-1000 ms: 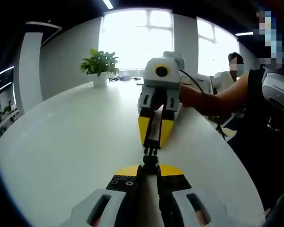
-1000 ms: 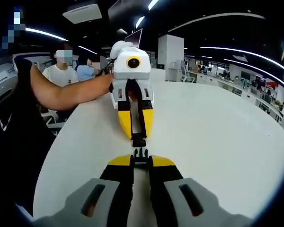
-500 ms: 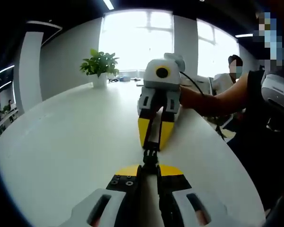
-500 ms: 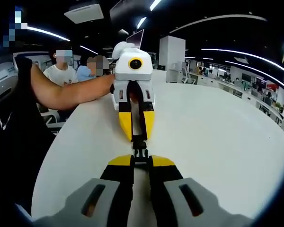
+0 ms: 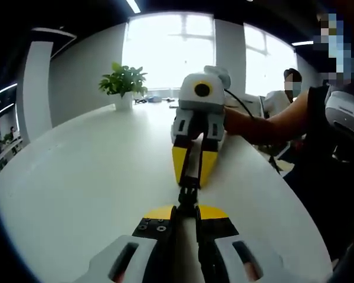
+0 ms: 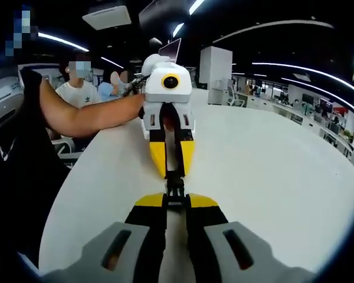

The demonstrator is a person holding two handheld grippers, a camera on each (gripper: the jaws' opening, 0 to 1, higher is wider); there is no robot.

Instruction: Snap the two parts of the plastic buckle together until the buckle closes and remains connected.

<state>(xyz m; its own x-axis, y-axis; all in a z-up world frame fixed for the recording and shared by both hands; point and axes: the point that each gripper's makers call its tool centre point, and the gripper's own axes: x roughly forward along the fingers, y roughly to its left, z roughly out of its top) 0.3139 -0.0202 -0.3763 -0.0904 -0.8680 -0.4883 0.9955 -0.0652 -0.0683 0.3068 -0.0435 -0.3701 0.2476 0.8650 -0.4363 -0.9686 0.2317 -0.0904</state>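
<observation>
Over the round white table (image 5: 88,177), two yellow-tipped grippers meet nose to nose, each clamping one black plastic buckle half. Nearest in the left gripper view, the left gripper (image 5: 186,207) pinches its half (image 5: 187,197); beyond, the right gripper (image 5: 189,177) is level. One potted green plant (image 5: 124,82) stands far off.

In the right gripper view, the right gripper (image 6: 176,200) clenches the other half (image 6: 176,186).

window (image 5: 168,47) overexposed | ceiling strip lights | fisheye edges warped

My left gripper (image 5: 186,213) has black, yellow-tipped jaws with small screws on grey-white bodies; the right gripper (image 6: 176,201) matches. I wear black sleeves.
</observation>
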